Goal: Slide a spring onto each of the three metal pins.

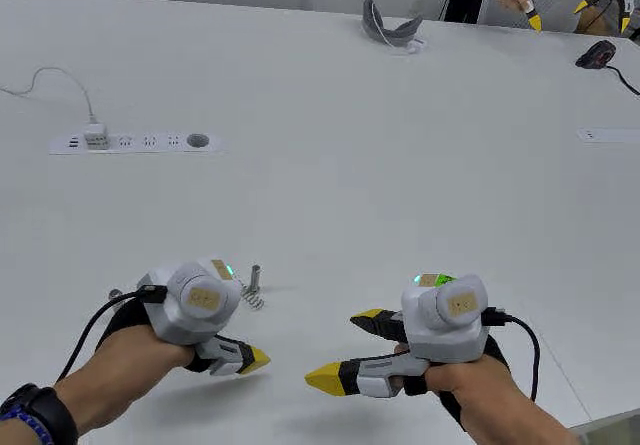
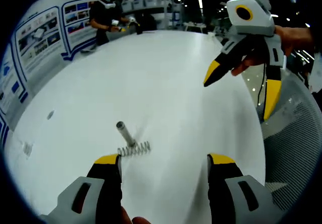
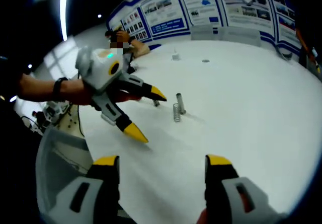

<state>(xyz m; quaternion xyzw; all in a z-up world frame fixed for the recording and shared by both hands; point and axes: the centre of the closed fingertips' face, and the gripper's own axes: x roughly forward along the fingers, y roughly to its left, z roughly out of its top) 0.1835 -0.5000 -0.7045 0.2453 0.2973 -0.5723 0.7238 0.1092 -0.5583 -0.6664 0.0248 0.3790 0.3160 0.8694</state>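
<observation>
A short grey metal pin [image 1: 254, 279] stood upright on the wide white workbench [image 1: 400, 195]. A small coiled silver wire spring [image 1: 251, 299] lay on its side at the pin's foot, touching it or nearly so, and the pin itself was bare. The grey-and-white left gripper with yellow-tipped jaws [image 2: 163, 159] hung just short of the pin with its jaws spread wide and empty. In the left gripper view the spring sat nearer the jaw on the left than the gap's middle. The matching right gripper [image 3: 161, 160] hung farther from the pin on the opposite side, also spread apart and holding nothing. The step in hand looked to be picking up the spring. To do it well, the left gripper would likely need to shift until the coil sat centred between its jaws, then close gently across the coil's mid-length, since a hard squeeze might flatten or flick so light a thing. Once lifted, the spring should be turned so its bore lined up above the pin's top before lowering. Whether the pin was fixed to the bench could not be told, so the right gripper might steady it low down.
</observation>
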